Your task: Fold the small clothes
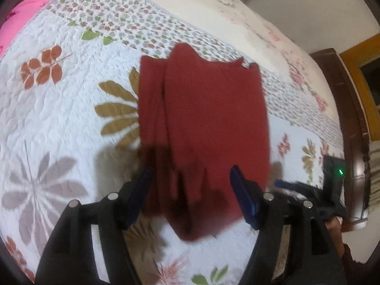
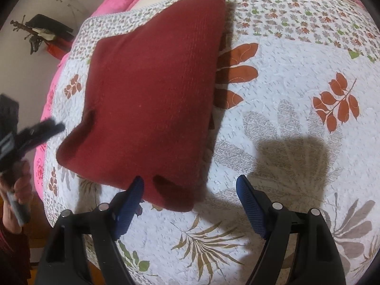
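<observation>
Two grippers up, both empty. Our left gripper (image 1: pixel 190 185) has its blue fingers (image 1: pixel 242 192) spread wide, hovering over the near end of the dark red garment (image 1: pixel 204 118); no cloth is pinched between them. Our right gripper (image 2: pixel 190 201) is also spread wide: its left pad (image 2: pixel 128 204) sits at the garment's (image 2: pixel 152 99) near edge, its right pad over bare quilt. Whether that pad touches cloth we cannot tell, as both views are motion-blurred.

The garment lies folded into a rough rectangle, flat on the floral quilt (image 1: pixel 59 106), towards the quilt's far edge with the small-flower border, with a narrower folded layer showing along its left side in the left wrist view. A pink blanket (image 2: pixel 114 7) shows past the quilt's far edge.

In the right wrist view a hand (image 2: pixel 21 180) grips the left gripper's handle off the quilt's left edge.
</observation>
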A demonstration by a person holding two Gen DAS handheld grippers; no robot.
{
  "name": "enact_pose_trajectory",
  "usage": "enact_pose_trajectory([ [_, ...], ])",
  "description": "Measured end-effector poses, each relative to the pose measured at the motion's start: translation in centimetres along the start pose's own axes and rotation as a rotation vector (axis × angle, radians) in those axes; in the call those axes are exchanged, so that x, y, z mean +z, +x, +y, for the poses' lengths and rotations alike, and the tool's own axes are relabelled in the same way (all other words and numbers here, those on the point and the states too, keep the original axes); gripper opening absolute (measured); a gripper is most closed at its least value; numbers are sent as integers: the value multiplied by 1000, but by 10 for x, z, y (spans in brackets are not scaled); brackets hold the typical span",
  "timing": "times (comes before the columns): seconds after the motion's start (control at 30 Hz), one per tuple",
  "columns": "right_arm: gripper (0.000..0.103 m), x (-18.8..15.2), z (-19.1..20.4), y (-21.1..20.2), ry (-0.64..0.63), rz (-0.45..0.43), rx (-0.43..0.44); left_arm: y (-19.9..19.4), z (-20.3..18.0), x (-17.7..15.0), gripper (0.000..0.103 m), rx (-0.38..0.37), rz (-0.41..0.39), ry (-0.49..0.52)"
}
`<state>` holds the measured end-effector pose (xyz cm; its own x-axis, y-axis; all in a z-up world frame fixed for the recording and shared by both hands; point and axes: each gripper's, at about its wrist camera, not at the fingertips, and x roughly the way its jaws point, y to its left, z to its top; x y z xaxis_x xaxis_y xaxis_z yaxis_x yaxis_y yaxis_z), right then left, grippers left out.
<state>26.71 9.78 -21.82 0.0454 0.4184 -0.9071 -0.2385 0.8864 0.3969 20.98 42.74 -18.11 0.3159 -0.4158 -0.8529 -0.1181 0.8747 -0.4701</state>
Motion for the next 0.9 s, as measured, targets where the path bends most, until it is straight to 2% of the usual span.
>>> enact_pose_trajectory([
  [0.13, 80, 0, 2, -5, -16, -2, -30, 15, -5, -13, 70, 29, 51, 17],
  [0.2, 80, -2, 1, -7, -18, -2, -33, 29, -5, -16, 48, 42, 87, 8],
  [0.23, 80, -2, 1, -7, -19, -2, -34, 36, -4, -18, 14, 37, 108, 3],
  [0.27, 80, -3, 3, -7, -20, -1, -38, 42, -3, -18, 9, 28, 128, -11],
  [0.37, 80, -3, 4, -7, -21, 3, -42, 39, 7, -17, 7, 21, 97, -68],
  [0.5, 80, -3, 7, -9, -35, -2, -48, -9, 18, -15, 7, 16, -48, -66],
  [0.53, 80, -3, 8, -9, -37, -3, -48, -13, 21, -16, 7, 20, -58, -72],
  [0.63, 80, 0, 9, -6, -30, -1, -25, 3, 43, -23, 7, 47, -9, -111],
  [0.73, 80, 4, 10, 0, -2, 9, 28, 36, 54, -32, 8, 23, 61, -139],
  [0.8, 81, 6, 10, 6, 19, 19, 79, 45, 53, -35, 8, 13, 57, -147],
  [0.9, 81, 5, 13, 26, 30, 70, 90, 47, 53, -34, 9, -4, 33, -172],
])
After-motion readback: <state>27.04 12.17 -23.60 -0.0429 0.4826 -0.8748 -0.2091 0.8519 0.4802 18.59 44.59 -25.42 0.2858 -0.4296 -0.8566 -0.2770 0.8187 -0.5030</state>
